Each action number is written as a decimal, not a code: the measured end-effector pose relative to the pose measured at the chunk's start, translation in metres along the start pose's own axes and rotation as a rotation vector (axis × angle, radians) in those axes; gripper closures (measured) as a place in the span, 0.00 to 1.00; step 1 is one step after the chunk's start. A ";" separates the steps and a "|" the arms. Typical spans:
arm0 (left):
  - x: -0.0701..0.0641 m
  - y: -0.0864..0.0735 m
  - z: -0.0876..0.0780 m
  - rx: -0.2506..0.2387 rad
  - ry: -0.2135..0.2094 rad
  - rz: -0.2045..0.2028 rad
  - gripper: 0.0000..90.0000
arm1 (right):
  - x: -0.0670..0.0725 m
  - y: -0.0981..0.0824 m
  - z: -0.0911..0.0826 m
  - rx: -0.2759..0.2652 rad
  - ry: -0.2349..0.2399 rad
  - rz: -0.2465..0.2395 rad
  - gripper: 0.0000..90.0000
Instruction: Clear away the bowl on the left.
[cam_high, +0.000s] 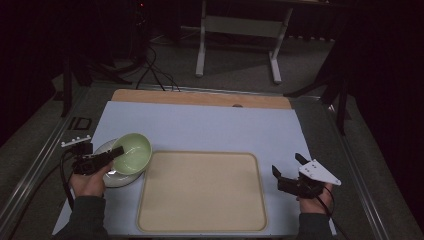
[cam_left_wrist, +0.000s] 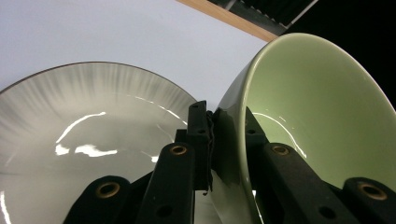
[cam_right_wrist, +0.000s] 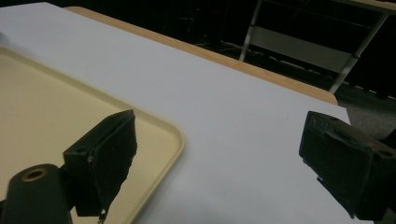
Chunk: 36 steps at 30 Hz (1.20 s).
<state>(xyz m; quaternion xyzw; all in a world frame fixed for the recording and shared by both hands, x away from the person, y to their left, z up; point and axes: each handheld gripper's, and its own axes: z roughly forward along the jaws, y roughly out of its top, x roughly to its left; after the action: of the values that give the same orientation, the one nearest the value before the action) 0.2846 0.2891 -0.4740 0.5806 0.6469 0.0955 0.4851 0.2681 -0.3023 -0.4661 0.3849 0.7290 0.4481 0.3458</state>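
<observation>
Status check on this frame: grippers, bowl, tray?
Left gripper shut on green bowl rim, bowl tilted over plate. Right gripper open, empty. Tray bare.

No text or labels can be read.

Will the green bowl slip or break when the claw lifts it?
The green bowl looks glossy, so it may slip in the left claw, pinching only its rim. It seems ceramic: stiff, probably breakable. It's tilted over the plate, so it might swing.

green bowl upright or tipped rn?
Tipped. The green bowl leans over the plate, its rim pinched by the left hand-held gripper.
</observation>
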 end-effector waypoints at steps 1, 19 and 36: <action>-0.001 0.000 0.000 -0.001 -0.003 0.000 0.90 | 0.000 0.000 0.000 0.000 0.000 0.000 0.12; -0.020 -0.002 0.008 0.011 -0.028 0.040 0.90 | 0.000 0.000 0.000 0.000 -0.002 0.000 0.12; -0.040 -0.006 0.022 0.050 -0.040 0.099 0.90 | 0.000 0.000 0.000 0.000 -0.001 0.002 0.12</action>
<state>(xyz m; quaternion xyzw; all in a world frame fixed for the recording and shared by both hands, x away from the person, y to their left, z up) 0.2910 0.2436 -0.4689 0.6257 0.6097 0.0916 0.4778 0.2680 -0.3028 -0.4659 0.3861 0.7284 0.4482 0.3458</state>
